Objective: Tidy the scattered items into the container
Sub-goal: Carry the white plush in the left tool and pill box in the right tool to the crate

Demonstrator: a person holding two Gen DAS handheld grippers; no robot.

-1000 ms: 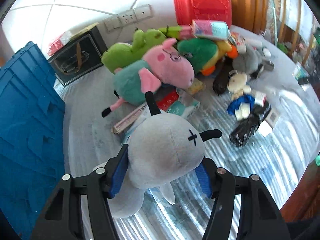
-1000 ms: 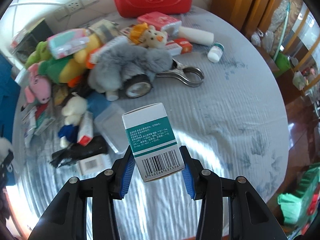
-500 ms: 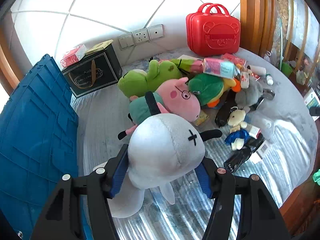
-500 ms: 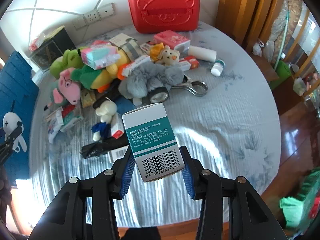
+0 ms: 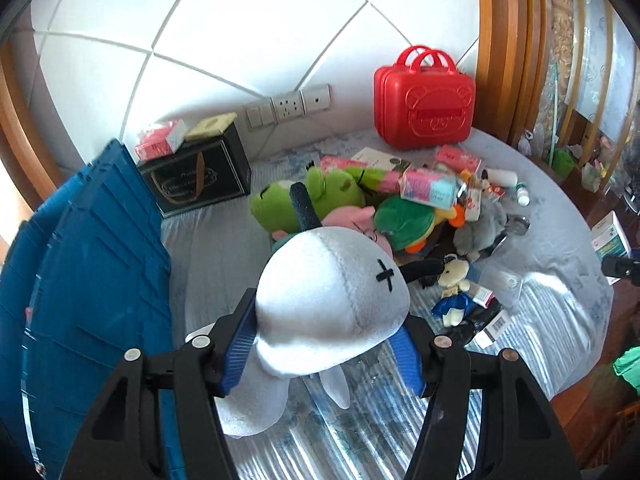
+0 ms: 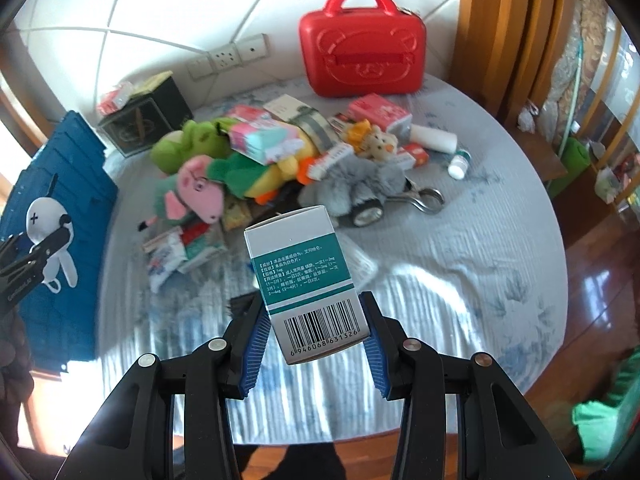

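Note:
My left gripper (image 5: 322, 354) is shut on a white plush rabbit (image 5: 332, 280) with black ears and an X eye, held above the table beside the blue crate (image 5: 92, 264). The rabbit also shows in the right wrist view (image 6: 46, 216) in front of the crate (image 6: 68, 184). My right gripper (image 6: 314, 348) is shut on a white and green medicine box (image 6: 304, 276) with a barcode, held high over the table's near side. That box also shows at the right edge of the left wrist view (image 5: 610, 238).
A pile of plush toys and packets lies mid-table: a green frog (image 6: 188, 148), a pink pig (image 6: 200, 192), a grey furry toy (image 6: 360, 180). A red case (image 6: 362, 56) and a black box (image 6: 148, 120) stand by the wall. The round table's edge (image 6: 532, 376) is near.
Both grippers have risen and pulled back from the table with their loads. The left one has moved toward the blue crate; more wall and table show.

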